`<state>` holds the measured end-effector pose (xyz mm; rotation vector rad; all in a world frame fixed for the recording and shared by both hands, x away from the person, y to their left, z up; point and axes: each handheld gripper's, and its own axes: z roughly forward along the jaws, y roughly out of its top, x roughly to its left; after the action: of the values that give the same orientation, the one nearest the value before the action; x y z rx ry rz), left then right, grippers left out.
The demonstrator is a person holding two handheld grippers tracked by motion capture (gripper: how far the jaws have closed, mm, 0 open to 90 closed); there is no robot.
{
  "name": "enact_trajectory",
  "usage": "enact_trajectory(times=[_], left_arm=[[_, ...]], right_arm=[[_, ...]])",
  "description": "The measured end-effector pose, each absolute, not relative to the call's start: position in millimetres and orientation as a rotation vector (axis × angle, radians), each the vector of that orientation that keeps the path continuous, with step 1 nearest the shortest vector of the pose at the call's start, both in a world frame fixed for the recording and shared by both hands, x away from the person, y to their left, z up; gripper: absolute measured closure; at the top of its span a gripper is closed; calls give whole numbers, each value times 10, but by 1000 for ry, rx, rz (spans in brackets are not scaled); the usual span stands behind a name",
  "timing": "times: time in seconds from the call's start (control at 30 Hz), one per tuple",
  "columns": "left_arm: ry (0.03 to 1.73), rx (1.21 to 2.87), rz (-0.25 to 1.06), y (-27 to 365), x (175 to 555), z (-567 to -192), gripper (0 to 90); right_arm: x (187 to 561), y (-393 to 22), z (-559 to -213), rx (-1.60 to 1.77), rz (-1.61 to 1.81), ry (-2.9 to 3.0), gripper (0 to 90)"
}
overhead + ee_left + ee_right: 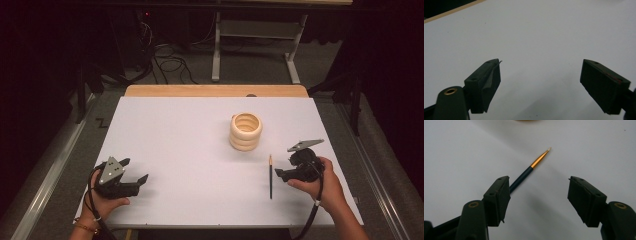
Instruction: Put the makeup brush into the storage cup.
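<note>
Right claw [539, 195] gapes empty just right of the paintbrush [270, 176] on the tabletop [190, 150]; closing off-centre could roll it away.

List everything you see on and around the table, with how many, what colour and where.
Wooden rings: a stack, apparently three, pale wood, right of the table's middle.
Paintbrush: one, dark handle with gold ferrule and pale tip, lying flat on the table right of centre, just left of the right gripper.
Table: one, white top with a wooden far edge.
Metal frame: one, grey, on the floor beyond the table.
Cables: several, black, on the floor at far left.
Left gripper: one, black, near left corner, jaws open on nothing.
Right gripper: one, black, near right, jaws open beside the paintbrush.
Hands: two, one holding each gripper.
</note>
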<state>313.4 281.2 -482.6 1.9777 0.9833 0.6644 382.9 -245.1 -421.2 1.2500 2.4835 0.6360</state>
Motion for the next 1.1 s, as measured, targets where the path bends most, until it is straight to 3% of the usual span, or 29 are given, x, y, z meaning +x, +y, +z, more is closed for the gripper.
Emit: enact_trajectory(times=[0.63,1.1], left_arm=[[980,1994,644,2806,3139,-4838,175],[977,2015,611,2793,3153,-4863,175]], right_arm=[[4257,-2143,-4438,1418,371,2557,524],[4333,-2056,-4466,1351,298,2631,821]])
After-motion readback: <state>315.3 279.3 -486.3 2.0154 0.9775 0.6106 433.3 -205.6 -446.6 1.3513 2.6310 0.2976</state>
